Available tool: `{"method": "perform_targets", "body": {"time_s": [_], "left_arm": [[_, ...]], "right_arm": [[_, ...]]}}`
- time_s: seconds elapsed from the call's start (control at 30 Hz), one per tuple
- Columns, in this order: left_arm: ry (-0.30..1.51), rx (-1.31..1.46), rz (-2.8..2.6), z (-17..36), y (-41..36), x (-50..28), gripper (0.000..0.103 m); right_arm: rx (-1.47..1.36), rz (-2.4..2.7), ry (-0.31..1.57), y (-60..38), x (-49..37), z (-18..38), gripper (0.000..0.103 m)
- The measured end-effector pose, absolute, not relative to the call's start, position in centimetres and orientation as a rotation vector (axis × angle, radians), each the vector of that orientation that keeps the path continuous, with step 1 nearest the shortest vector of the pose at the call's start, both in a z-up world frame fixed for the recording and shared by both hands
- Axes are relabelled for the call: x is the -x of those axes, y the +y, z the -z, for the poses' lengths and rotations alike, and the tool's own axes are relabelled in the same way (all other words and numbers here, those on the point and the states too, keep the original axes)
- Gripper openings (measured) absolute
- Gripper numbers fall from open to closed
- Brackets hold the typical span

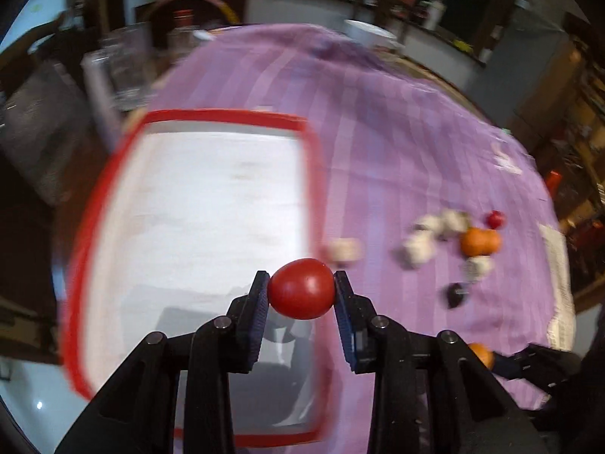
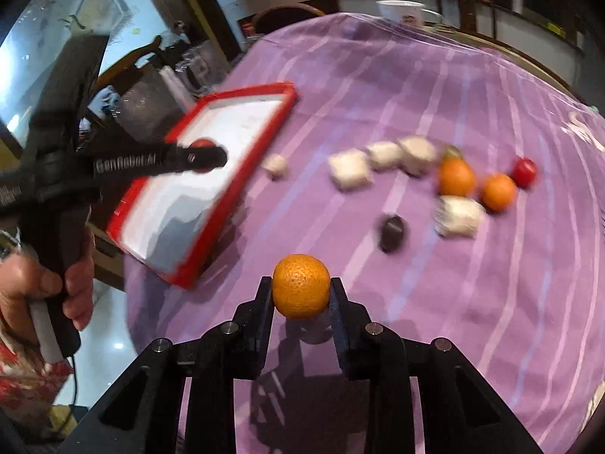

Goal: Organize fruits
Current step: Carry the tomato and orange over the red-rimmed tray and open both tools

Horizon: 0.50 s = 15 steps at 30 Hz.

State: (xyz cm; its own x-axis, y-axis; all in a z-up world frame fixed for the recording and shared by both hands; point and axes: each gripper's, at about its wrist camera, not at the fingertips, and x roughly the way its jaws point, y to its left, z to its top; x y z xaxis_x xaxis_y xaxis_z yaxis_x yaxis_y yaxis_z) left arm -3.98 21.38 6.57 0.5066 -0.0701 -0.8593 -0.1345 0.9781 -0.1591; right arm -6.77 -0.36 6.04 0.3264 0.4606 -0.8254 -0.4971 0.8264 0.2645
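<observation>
Over the near end of the tray point(image 1: 113, 204), the left gripper point(image 1: 301, 289) is holding a red tomato point(image 1: 301, 288) pinched between its narrowed jaws. Off to the side, above the purple cloth point(image 2: 416, 94), the right gripper point(image 2: 301, 289) is clamping an orange point(image 2: 301, 286) the same way. Both fruits probably belong in the tray, so each hand should be lowering close to the white floor before letting go, as round fruit may roll. Two oranges point(image 2: 456, 176), a small tomato point(image 2: 524, 171), a dark fruit point(image 2: 392, 233) and white blocks point(image 2: 349, 169) are lying farther out. Nothing is blocking the tray; the hands may crowd each other there.
</observation>
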Motion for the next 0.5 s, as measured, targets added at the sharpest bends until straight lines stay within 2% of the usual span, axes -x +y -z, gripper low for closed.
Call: {"method": "perform_targets", "body": {"time_s": [0.27,0.5], "left_arm": [[1.103,0.250,-0.189,-3.7,29.6,6.5,0.033],[1.133,0.263,-0.202,-2.8,31.3,6.8,0.034]], "right_arm": [[0.097,-0.775,1.069,9.4,6.9,-6.0,0.031],[0.175,-0.796,1.089,14.1,7.4,-4.0,0.032]]}}
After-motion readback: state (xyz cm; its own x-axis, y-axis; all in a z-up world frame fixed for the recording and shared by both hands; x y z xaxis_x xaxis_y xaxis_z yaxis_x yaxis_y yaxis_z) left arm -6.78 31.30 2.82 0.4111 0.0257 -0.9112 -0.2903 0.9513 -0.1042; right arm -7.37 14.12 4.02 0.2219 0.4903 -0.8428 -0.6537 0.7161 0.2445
